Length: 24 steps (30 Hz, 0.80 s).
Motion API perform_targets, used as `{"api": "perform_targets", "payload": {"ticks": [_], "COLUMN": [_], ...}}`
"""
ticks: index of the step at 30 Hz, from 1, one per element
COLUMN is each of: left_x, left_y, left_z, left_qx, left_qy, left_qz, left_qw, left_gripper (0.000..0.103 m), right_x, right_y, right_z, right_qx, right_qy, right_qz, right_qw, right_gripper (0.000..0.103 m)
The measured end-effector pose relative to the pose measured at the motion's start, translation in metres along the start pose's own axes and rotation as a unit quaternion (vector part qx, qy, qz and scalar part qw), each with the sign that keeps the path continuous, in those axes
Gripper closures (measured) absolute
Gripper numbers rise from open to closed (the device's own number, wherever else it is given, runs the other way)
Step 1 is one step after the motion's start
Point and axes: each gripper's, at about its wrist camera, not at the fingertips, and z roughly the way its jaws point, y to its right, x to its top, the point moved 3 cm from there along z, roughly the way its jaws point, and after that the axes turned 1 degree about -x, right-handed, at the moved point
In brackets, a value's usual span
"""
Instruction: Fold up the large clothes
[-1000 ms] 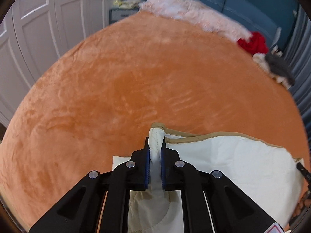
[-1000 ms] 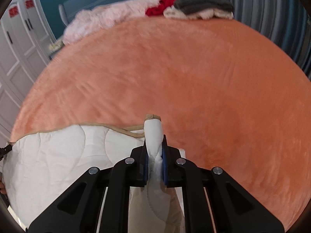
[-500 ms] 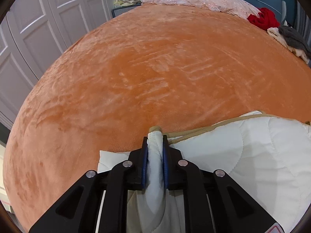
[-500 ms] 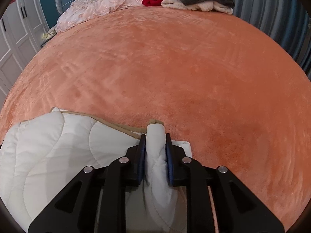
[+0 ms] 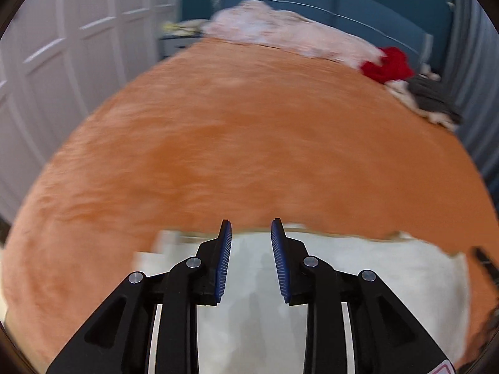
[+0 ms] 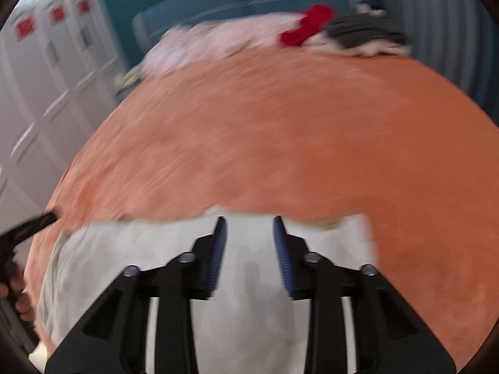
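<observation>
My left hand-held gripper hangs over the white quilt with its blue pads parted; its jaws have just been opening, and nothing is between them, only the cloth lying below. My right hand-held gripper is the same: jaws just been opening, a clear gap, nothing held, the white quilt spread beneath it.

The quilt lies folded on the orange bed cover, at the near edge of the bed. It is pale cream-white and padded, with a tan binding along its far edge. Both pictures are smeared with motion, so the stitching is hard to make out.

The right view alone shows, at the quilt's left side, the tip of the left hand-held gripper and fingers on its handle. The left view shows only a dark sliver of the other tool at the quilt's right edge.

Beyond the quilt the orange cover runs bare to the far end of the bed, where a pink blanket, a red garment and a grey garment are piled against a blue headboard. White wardrobe doors stand to the bed's left; only the right view shows red labels on them.
</observation>
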Motion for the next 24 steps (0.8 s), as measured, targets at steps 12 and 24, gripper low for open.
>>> {"api": "perform_targets", "payload": {"ticks": [12,24], "left_x": [-0.058,-0.065], "left_y": [0.075,0.08], "left_z": [0.105,0.118], "left_qx": [-0.027,-0.003], "left_qy": [-0.081,-0.038], "left_qz": [0.041,0.067], "left_qw": [0.9955,0.997], "left_gripper": [0.097,0.097], "right_x": [-0.036,-0.048], "right_y": [-0.06,-0.065], "right_z": [0.097,0.108], "right_qx": [0.012,-0.007], "right_qy": [-0.087,-0.054], "right_qz": [-0.063,-0.083], "right_qw": [0.994,0.995], "right_gripper": [0.092,0.092]}}
